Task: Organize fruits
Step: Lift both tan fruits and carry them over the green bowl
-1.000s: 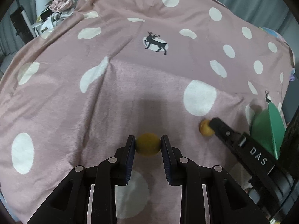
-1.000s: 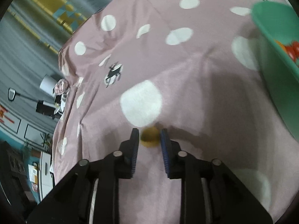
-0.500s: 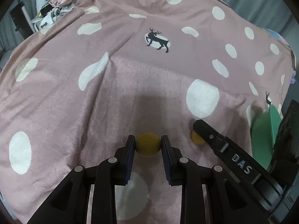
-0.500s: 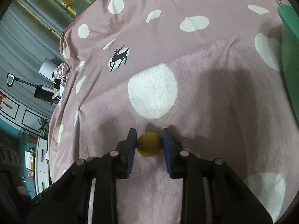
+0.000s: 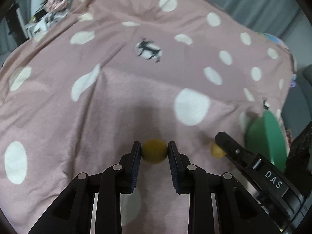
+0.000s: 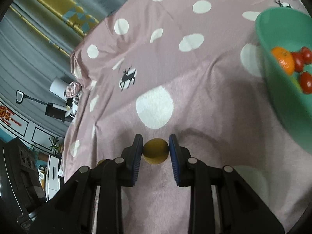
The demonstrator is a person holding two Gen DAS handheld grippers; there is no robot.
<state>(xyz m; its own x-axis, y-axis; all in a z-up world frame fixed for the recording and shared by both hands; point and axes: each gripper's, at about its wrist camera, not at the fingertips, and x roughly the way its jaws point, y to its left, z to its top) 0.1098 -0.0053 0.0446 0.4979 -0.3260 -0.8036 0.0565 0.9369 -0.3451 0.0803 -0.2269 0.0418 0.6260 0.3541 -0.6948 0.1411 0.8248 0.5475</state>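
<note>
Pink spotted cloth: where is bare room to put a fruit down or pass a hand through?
Bare: the pink spotted cloth ahead and left of the left gripper, up to the deer print. Crowded: the right side, where the right gripper, each gripper shut on a yellow fruit, sits close to the green bowl holding an orange and red fruits.

In the left wrist view, the round green plastic bowl [image 5: 267, 136] at the right edge is smeared by motion, and its lower part is hidden behind the black right gripper [image 5: 219, 142]. That gripper's near finger covers most of a small yellow round fruit [image 5: 215, 150]. In the right wrist view, the bowl [image 6: 276, 89] is cut off by the right edge, so the orange mandarin [image 6: 283, 59] and small red fruits [image 6: 306, 81] inside show only partly.
</note>
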